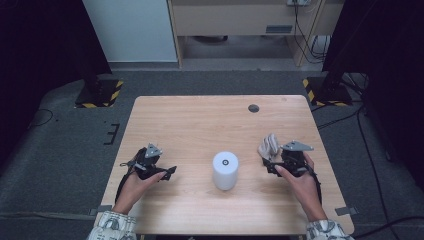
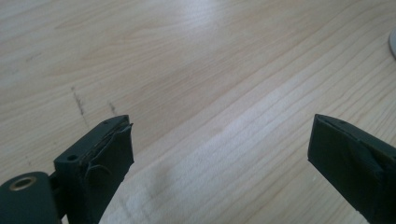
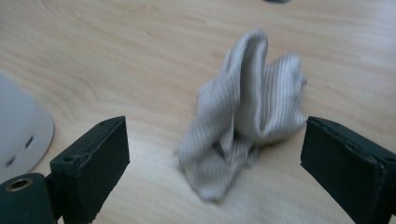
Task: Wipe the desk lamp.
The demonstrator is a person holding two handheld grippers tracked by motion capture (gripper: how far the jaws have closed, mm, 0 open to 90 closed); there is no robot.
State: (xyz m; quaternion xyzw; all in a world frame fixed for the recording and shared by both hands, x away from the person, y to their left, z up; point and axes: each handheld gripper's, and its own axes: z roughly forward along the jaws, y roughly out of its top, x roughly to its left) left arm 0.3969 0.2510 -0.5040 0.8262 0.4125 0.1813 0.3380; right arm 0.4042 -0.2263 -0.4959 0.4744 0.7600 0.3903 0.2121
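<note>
Wooden table (image 1: pixel 200 120) sits center of the high view. Right gripper (image 1: pixel 274 159) is at right of center in the high view, held by the person's right hand (image 1: pixel 300 177). Its 2 jaws are spread wide, nothing pinched. No earlier frame, so only the current state: jaws apart, pads clear of the cloth.

Crumpled grey ribbed cloth (image 3: pixel 245 107), possibly a sock though the shape is hard to read, lies on the table just beyond the right gripper's tips, at center of the right gripper view, bunched up with a fold standing upright. In the high view the cloth (image 1: pixel 268 145) is right of center, touching or just beside the gripper's front.

White cylinder (image 1: pixel 225 170), likely a small speaker, stands upright at the lower center of the high view, between the 2 grippers; its edge shows at the left of the right gripper view (image 3: pixel 18 135).

Left gripper (image 1: pixel 167 172) sits left of center in the high view, in the left hand (image 1: pixel 137 187). Jaws spread, only bare wood between them in the left gripper view.
</note>
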